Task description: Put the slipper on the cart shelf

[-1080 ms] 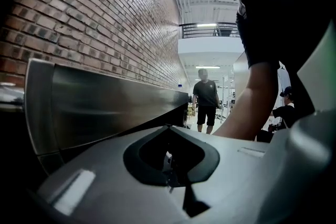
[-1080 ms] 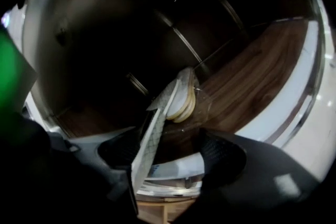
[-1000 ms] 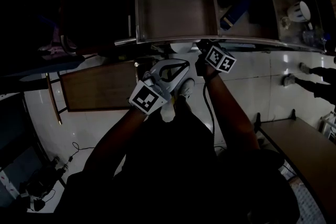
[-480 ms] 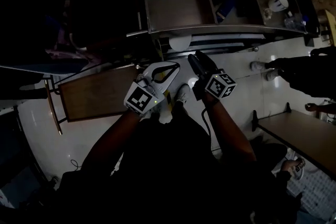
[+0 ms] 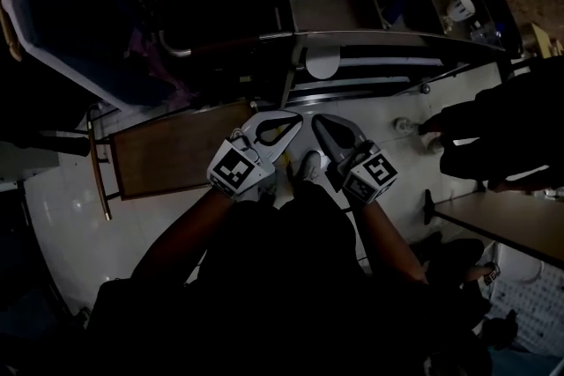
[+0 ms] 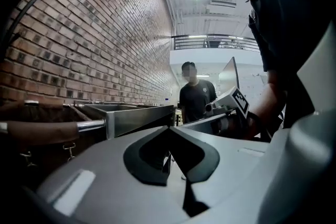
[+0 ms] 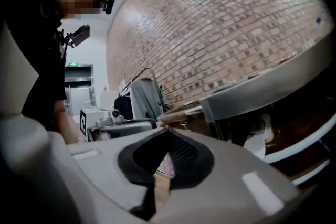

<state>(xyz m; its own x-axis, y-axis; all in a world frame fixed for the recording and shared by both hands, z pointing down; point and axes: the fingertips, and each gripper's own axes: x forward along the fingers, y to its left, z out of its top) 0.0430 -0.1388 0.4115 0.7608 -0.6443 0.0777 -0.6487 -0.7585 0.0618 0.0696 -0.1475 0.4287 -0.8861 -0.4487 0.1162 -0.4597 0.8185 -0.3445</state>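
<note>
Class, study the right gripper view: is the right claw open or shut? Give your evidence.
Shut. The right claw has its two tips touching at the front, leaving no gap, with nothing pinched between them.

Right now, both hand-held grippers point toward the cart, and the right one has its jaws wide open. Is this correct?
Not quite. The jaws of the right hand-held gripper are closed, tips together, as the right gripper view shows. It and the left hand-held gripper do point toward the cart.
</note>
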